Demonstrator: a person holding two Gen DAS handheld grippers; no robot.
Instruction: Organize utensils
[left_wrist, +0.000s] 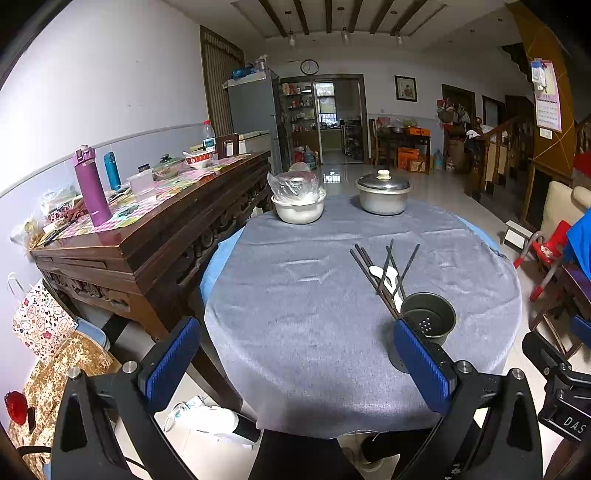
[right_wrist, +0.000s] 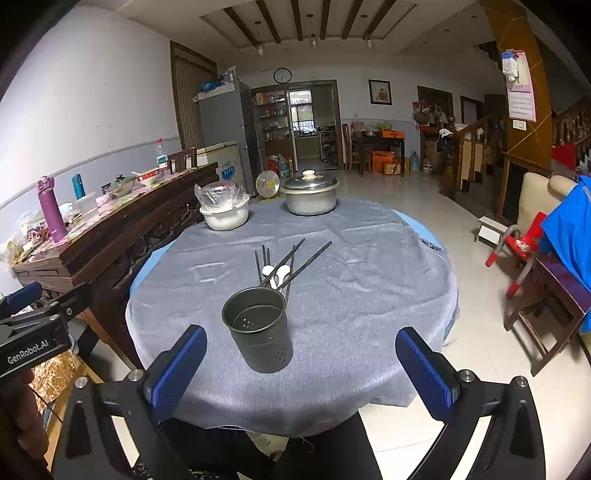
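A dark metal utensil holder (right_wrist: 258, 330) with drain holes stands upright and empty on the grey-clothed round table (right_wrist: 369, 295). It also shows in the left wrist view (left_wrist: 430, 325), partly behind my right-hand finger. Just behind it lie several dark chopsticks (right_wrist: 299, 264) crossed over white spoons (right_wrist: 275, 273); they show in the left wrist view too, the chopsticks (left_wrist: 386, 273) over the spoons (left_wrist: 384, 277). My left gripper (left_wrist: 297, 360) is open and empty at the table's near edge. My right gripper (right_wrist: 301, 367) is open and empty, just in front of the holder.
A white bowl covered with plastic film (right_wrist: 224, 212) and a lidded metal pot (right_wrist: 311, 197) stand at the table's far edge. A cluttered dark wooden sideboard (left_wrist: 147, 236) stands to the left. A red child's chair (right_wrist: 524, 243) and wooden chairs stand on the right.
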